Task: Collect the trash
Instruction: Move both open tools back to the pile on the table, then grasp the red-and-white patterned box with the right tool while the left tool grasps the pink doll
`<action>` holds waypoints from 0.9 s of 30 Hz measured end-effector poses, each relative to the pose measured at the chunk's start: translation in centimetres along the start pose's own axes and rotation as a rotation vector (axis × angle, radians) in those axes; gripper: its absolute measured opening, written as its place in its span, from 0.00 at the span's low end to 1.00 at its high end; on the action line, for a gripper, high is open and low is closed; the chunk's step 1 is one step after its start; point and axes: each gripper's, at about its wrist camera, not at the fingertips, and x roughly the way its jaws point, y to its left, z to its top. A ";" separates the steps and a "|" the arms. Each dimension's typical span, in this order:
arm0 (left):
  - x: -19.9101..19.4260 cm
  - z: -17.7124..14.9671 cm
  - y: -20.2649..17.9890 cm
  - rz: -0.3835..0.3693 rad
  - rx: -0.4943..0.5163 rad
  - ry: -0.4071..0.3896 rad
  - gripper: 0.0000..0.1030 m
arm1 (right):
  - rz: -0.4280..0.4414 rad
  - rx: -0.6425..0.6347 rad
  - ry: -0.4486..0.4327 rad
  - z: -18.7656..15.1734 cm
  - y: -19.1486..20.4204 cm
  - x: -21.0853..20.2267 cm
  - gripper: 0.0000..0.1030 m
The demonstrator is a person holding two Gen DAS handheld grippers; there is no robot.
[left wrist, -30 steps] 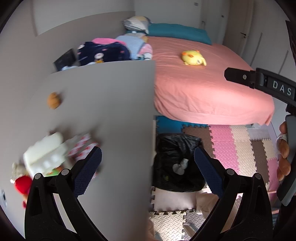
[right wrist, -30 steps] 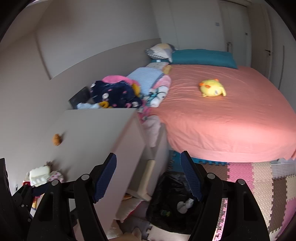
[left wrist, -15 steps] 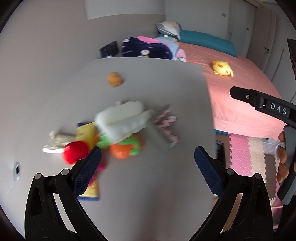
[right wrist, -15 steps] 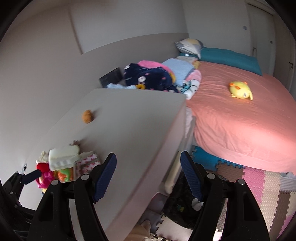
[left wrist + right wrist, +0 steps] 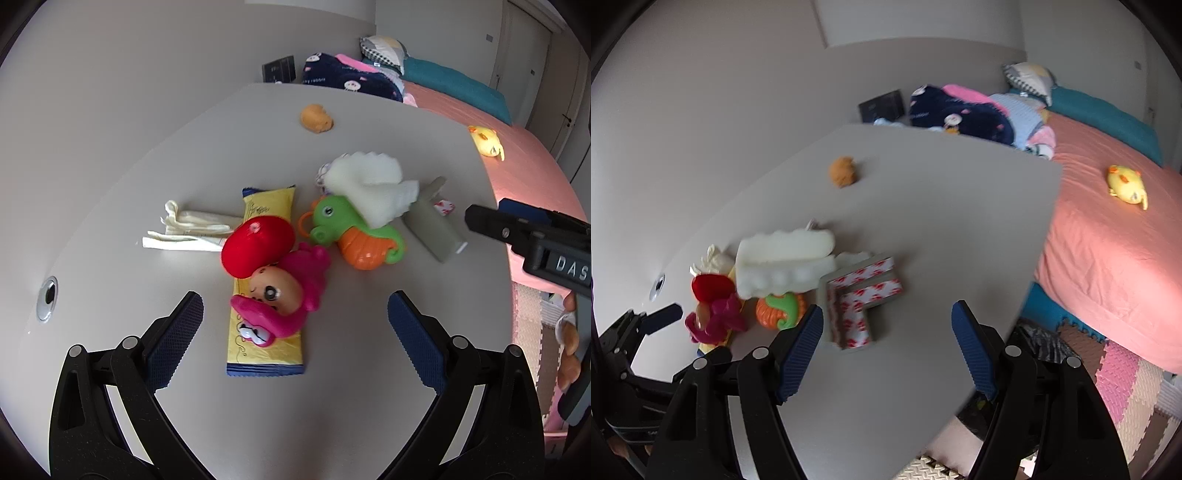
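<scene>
A: What are the tongs doing?

B: The left gripper [image 5: 295,328] is spread wide at the bottom of its frame, holding nothing; its black arms end in blue cross-hatched pads [image 5: 175,339]. The right gripper [image 5: 888,350] is just as wide and bare, low in its own view.

A: And the trash?

B: Between the left pads, just above them, lies a flat yellow wrapper [image 5: 267,288] with crimped dark-blue ends, glossy, running up the middle of the frame. A pink rubbery doll [image 5: 284,291] with a round red cap [image 5: 258,246] lies on top of it. Left of the cap sits crumpled white paper [image 5: 188,229], folded and stringy.

A: Anything else in the heap?

B: To the right of the doll, a green and orange plastic seahorse [image 5: 351,232], smooth and shiny, with a lumpy white foam piece [image 5: 373,184] on it. Right of that is a grey L-shaped piece [image 5: 436,225]; in the right view its face [image 5: 864,299] shows a red and white print, and it sits just above the left pad there.

A: The surface?

B: A matte grey table [image 5: 332,406], with a round metal grommet [image 5: 47,299] at centre left. A small orange fuzzy ball [image 5: 316,118] rests apart, upper middle.

A: Beyond?

B: A bed [image 5: 1115,251] with a pink sheet fills the right side, a yellow plush [image 5: 1126,184] on it. Foam mat tiles [image 5: 1137,391] show at lower right.
</scene>
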 end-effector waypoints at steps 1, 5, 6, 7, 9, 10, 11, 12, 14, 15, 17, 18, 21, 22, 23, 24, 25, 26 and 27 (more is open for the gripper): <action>0.2 0.0 0.2 -0.002 -0.003 0.002 0.94 | 0.002 -0.004 0.008 0.0 0.3 0.4 0.71; 1.0 0.2 0.6 -0.005 -0.008 0.005 0.90 | -0.002 -0.018 0.034 0.0 1.0 1.8 0.71; 1.1 0.2 0.7 -0.009 -0.007 0.007 0.85 | -0.004 -0.018 0.038 0.0 1.1 2.1 0.71; 1.2 0.2 0.7 -0.013 -0.008 0.011 0.83 | -0.007 -0.019 0.042 0.0 1.1 2.3 0.70; 1.5 0.2 0.8 -0.014 -0.008 0.019 0.80 | -0.007 -0.015 0.050 0.0 1.0 2.8 0.71; 1.7 0.2 0.9 -0.014 -0.006 0.022 0.77 | -0.003 -0.012 0.052 0.0 0.9 3.0 0.70; 1.8 0.1 1.0 -0.016 -0.007 0.025 0.75 | -0.003 -0.013 0.052 0.0 1.0 3.2 0.70; 1.9 0.0 1.0 -0.020 -0.008 0.029 0.71 | -0.005 -0.016 0.052 0.1 0.9 3.3 0.70; 2.1 -0.1 1.1 -0.028 -0.012 0.038 0.61 | -0.005 -0.024 0.057 0.1 1.0 3.6 0.69; 2.2 -0.2 1.1 -0.028 -0.015 0.042 0.56 | 0.011 -0.020 0.063 0.1 0.9 3.8 0.64; 2.2 -0.3 1.3 -0.035 -0.024 0.040 0.51 | 0.034 -0.022 0.066 0.0 1.1 3.7 0.52; 2.1 -0.4 1.3 -0.036 -0.026 0.035 0.48 | 0.073 -0.020 0.077 0.0 1.2 3.8 0.38; 1.4 -0.5 1.5 -0.062 -0.043 0.019 0.47 | 0.072 -0.022 0.080 0.0 1.3 3.5 0.36; 1.2 -0.6 1.6 -0.058 -0.044 0.012 0.45 | 0.077 -0.018 0.080 -0.1 1.2 3.4 0.36; 0.9 -0.6 1.5 -0.058 -0.041 0.006 0.45 | 0.083 -0.013 0.076 -0.1 1.1 3.2 0.36; 0.6 -0.6 1.4 -0.058 -0.039 0.002 0.45 | 0.084 -0.011 0.070 -0.1 1.0 2.9 0.36; 0.4 -0.6 1.3 -0.053 -0.038 -0.002 0.45 | 0.085 -0.009 0.061 0.0 0.9 2.5 0.36; 0.2 -0.5 1.3 -0.049 -0.036 -0.006 0.45 | 0.087 -0.007 0.052 0.1 0.7 2.0 0.36; 0.0 -0.5 1.2 -0.047 -0.036 -0.010 0.45 | 0.088 -0.007 0.045 0.3 0.6 1.8 0.36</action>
